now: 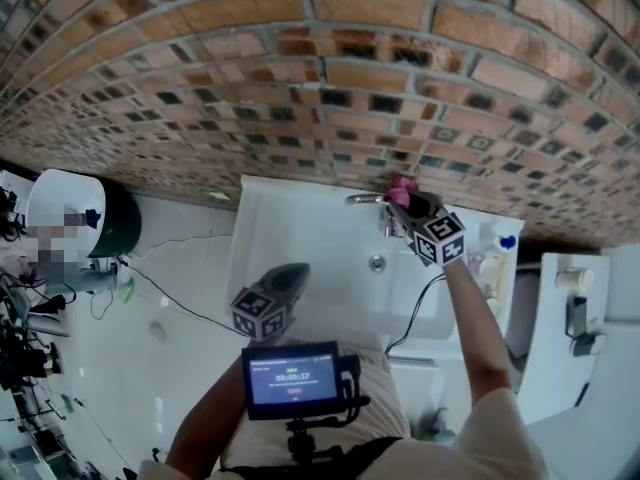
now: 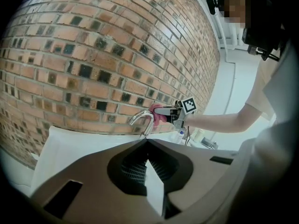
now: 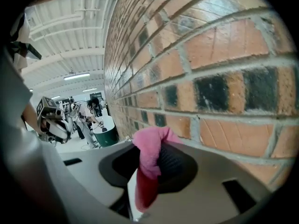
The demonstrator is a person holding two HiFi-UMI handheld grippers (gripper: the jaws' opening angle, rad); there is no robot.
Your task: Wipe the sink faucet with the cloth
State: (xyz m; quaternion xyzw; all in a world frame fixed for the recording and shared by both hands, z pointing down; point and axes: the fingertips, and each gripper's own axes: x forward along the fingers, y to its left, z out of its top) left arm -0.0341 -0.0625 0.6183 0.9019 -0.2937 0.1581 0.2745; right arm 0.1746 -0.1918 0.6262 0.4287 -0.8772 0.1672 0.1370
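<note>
Partly, the right gripper [image 1: 405,200] is hiding the curved chrome faucet [image 1: 365,199], clamping soft pink cloth [image 1: 402,190]. The left gripper [image 1: 292,273] is sitting shut, empty, well apart from it.

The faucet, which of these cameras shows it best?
The left gripper view: the faucet arches side-on against the brick wall, whole curve visible. The head view shows it small, from above, partly behind the right hand-held gripper. The right gripper view shows none of it, only the pink cloth in its jaws.
</note>
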